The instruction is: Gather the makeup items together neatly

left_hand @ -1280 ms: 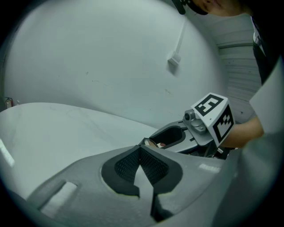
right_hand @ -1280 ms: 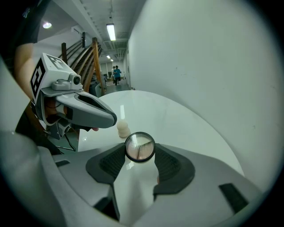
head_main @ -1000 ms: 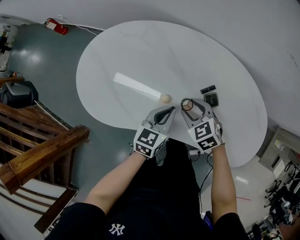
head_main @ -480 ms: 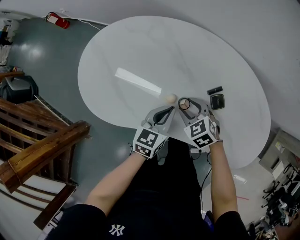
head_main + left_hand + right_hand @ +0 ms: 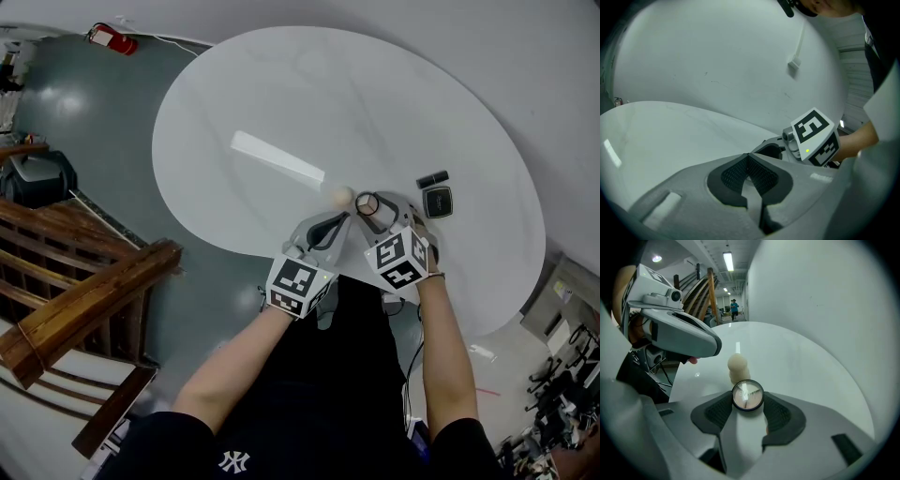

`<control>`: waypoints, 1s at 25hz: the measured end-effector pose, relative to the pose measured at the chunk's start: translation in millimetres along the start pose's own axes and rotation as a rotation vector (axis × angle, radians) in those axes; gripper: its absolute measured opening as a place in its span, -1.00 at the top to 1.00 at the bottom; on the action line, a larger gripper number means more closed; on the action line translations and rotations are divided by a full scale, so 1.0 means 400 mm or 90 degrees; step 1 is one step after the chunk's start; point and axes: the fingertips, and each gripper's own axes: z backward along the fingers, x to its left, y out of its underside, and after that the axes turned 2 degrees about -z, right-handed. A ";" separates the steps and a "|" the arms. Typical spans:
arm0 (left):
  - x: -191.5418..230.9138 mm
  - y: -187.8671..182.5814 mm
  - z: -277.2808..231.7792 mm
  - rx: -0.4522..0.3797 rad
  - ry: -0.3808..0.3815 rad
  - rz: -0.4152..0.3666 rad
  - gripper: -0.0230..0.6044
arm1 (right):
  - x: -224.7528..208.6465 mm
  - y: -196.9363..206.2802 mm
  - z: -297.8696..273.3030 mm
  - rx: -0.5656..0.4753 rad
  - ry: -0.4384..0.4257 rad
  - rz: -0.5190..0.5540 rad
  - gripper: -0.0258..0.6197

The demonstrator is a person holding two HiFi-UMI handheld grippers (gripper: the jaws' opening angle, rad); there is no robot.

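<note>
Right gripper [image 5: 748, 405] pinching a small round clear-lidded jar [image 5: 747, 394]. Makeup sponge [image 5: 737, 365] sits just ahead of it, dead in line. My left gripper [image 5: 749, 171] closed, empty, alongside.

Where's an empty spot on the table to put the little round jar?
The far half of the table is bare, also its left side beyond the beige sponge. Crowded near you: sponge, left gripper, right gripper with the round jar, black square case, black bar.
</note>
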 end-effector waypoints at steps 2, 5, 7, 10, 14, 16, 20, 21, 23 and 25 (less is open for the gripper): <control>0.000 0.001 -0.004 0.001 -0.001 0.001 0.90 | -0.002 0.003 -0.005 0.002 -0.002 0.002 0.25; -0.001 0.001 -0.006 0.002 -0.003 0.003 0.90 | -0.001 0.006 -0.010 0.005 -0.007 0.008 0.25; -0.002 0.003 -0.008 0.003 -0.004 0.004 0.90 | 0.001 0.009 -0.014 0.008 -0.009 0.009 0.25; -0.001 0.004 -0.010 0.003 -0.006 0.005 0.90 | 0.001 0.012 -0.017 0.008 -0.012 0.004 0.24; 0.003 0.002 -0.008 0.001 -0.006 0.003 0.90 | 0.008 0.009 -0.021 0.005 -0.026 -0.007 0.21; 0.001 0.000 -0.008 0.000 -0.004 0.002 0.90 | 0.013 0.009 -0.020 0.006 -0.035 -0.008 0.10; -0.009 -0.007 -0.006 0.000 0.000 -0.004 0.90 | 0.012 0.009 -0.002 0.004 -0.027 -0.009 0.10; -0.011 -0.010 -0.006 -0.001 0.001 -0.006 0.90 | 0.011 0.008 0.004 0.002 -0.024 -0.011 0.10; -0.018 -0.017 -0.006 -0.003 0.004 -0.010 0.90 | 0.010 0.006 0.019 -0.003 -0.018 -0.016 0.10; -0.028 -0.026 -0.007 -0.006 0.010 -0.015 0.90 | 0.007 0.006 0.036 -0.007 -0.007 -0.020 0.10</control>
